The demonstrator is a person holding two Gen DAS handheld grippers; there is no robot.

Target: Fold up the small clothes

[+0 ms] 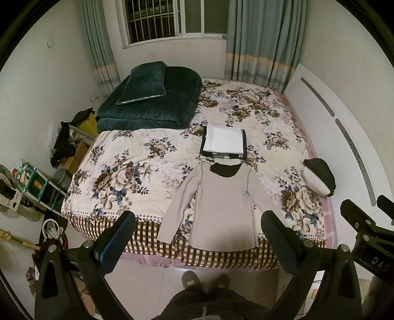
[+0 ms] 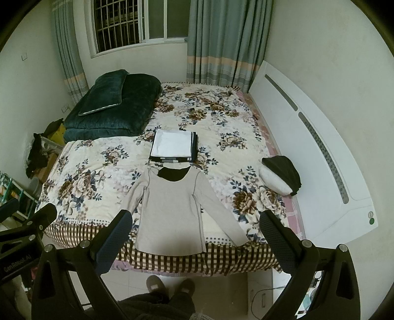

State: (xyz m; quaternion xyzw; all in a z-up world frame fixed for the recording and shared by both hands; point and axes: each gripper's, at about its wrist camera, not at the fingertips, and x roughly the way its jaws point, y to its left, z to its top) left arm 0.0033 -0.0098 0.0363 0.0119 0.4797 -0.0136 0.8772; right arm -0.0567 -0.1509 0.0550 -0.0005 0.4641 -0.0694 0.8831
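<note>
A bed [image 1: 123,157] covered in a cream floral blanket is filling most of both views, with a brown checked edge hanging toward the tiled floor [image 1: 152,283]. A long-sleeved beige shirt [image 1: 221,209] is lying flat near the front edge of the bed, neckline pointing away, both sleeves spread outward and its hem reaching the checked border. Just beyond the neckline a stack of folded clothes [image 1: 224,142], white on top, is sitting on the blanket. A dark green folded quilt [image 1: 152,103] with a matching pillow [image 1: 142,82] on it is resting at the far left corner. Near the right edge a rolled grey and black bundle [image 1: 319,178] is lying beside the white headboard [image 1: 344,137]. Behind the bed, grey-green curtains [image 1: 261,39] are hanging on either side of a barred window [image 1: 162,19].

The left gripper [image 1: 198,242] is hovering above the front of the bed with its fingers spread wide, holding nothing. The right gripper [image 2: 195,242] is doing the same, fingers wide apart and empty, the shirt showing between them.

Lettering reading "GenRobot.AI" is showing on the left gripper's body in the right wrist view; "DAS" is partly readable on the right gripper's body in the left wrist view.
</note>
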